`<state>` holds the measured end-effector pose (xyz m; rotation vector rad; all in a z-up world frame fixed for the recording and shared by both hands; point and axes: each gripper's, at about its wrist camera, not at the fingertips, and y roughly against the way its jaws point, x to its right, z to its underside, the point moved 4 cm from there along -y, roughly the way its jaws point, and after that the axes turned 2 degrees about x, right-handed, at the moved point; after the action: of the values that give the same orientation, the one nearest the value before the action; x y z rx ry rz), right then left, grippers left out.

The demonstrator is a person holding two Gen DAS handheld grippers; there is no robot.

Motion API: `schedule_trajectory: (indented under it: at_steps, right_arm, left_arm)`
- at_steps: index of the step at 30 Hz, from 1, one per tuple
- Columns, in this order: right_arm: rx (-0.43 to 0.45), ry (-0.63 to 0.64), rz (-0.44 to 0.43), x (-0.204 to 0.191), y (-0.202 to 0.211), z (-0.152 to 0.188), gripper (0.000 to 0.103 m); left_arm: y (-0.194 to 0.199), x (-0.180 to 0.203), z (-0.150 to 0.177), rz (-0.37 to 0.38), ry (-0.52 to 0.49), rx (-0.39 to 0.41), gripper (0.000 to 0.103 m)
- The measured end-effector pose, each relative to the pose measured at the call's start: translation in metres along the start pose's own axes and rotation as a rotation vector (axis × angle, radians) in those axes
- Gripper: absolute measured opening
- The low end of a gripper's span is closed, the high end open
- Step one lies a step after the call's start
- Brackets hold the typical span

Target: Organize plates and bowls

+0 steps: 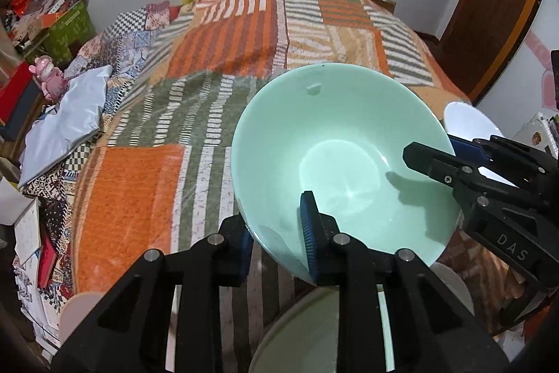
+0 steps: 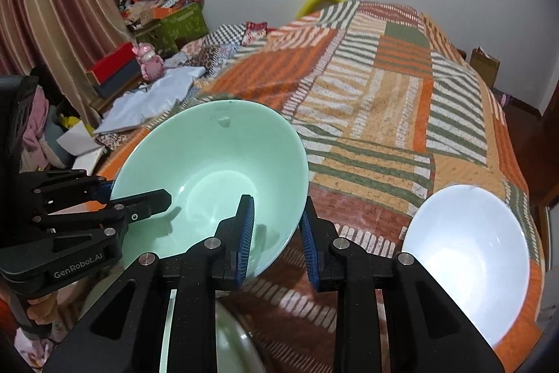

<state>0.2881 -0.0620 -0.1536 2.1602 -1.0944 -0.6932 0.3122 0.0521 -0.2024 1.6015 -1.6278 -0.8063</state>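
A mint green bowl (image 1: pixel 335 149) is held above the patchwork bedspread (image 1: pixel 244 34). My left gripper (image 1: pixel 276 243) is shut on its near rim, one pad inside and one outside. My right gripper (image 2: pixel 276 240) straddles the bowl's (image 2: pixel 209 170) opposite rim, one pad inside the bowl; the outer pad stands apart from the wall. The right gripper also shows in the left wrist view (image 1: pixel 436 156). A white bowl (image 2: pixel 464 254) rests on the bed to the right. A pale plate (image 1: pixel 314 331) lies under the green bowl.
Clutter fills the left side of the bed: a grey plastic bag (image 1: pixel 66 121), a pink figurine (image 1: pixel 49 76), boxes (image 2: pixel 115 69) and papers. A curtain (image 2: pixel 52 6) hangs at the left. A wooden door (image 1: pixel 489 9) stands at the far right.
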Motion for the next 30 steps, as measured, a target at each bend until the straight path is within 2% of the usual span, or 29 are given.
schedule_trajectory:
  at_steps: [16,30]
  right_arm:
    - [0.076,0.049,-0.036,-0.055,0.048,-0.001,0.024]
    - [0.086,0.088,-0.090,-0.110,0.053,0.009,0.024]
  left_arm:
    - [0.085,-0.022,0.025,-0.027,0.032,0.101,0.025]
    - [0.130,-0.065,0.067,-0.059,0.101,0.139,0.025]
